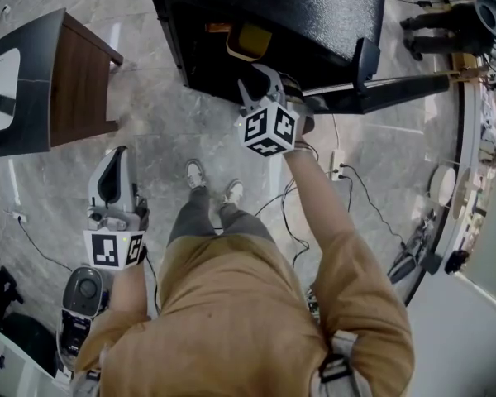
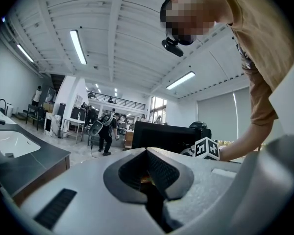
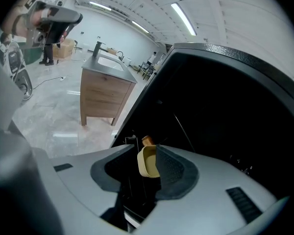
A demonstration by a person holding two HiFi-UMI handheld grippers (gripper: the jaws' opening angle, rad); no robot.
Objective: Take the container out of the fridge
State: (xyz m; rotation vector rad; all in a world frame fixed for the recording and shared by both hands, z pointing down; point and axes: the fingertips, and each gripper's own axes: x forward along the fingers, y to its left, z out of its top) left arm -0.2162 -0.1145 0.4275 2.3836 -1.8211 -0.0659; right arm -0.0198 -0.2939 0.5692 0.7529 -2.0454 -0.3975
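The yellow container (image 1: 250,40) stands inside the open black fridge (image 1: 314,15), near its front. My right gripper (image 1: 259,81) points down into the fridge opening, just short of the container. In the right gripper view the container (image 3: 148,161) shows ahead between the spread jaws of the right gripper (image 3: 139,173), and the pads do not touch it; the jaws are open. My left gripper (image 1: 116,160) hangs over the floor at the left, far from the fridge. Its pads look closed together with nothing held in the left gripper view (image 2: 148,173).
The fridge door (image 1: 397,89) swings open to the right. A wooden cabinet with a sink (image 1: 74,81) stands left of the fridge. Cables (image 1: 347,180) and a small device (image 1: 83,292) lie on the marble floor. A small orange item (image 3: 147,140) sits behind the container.
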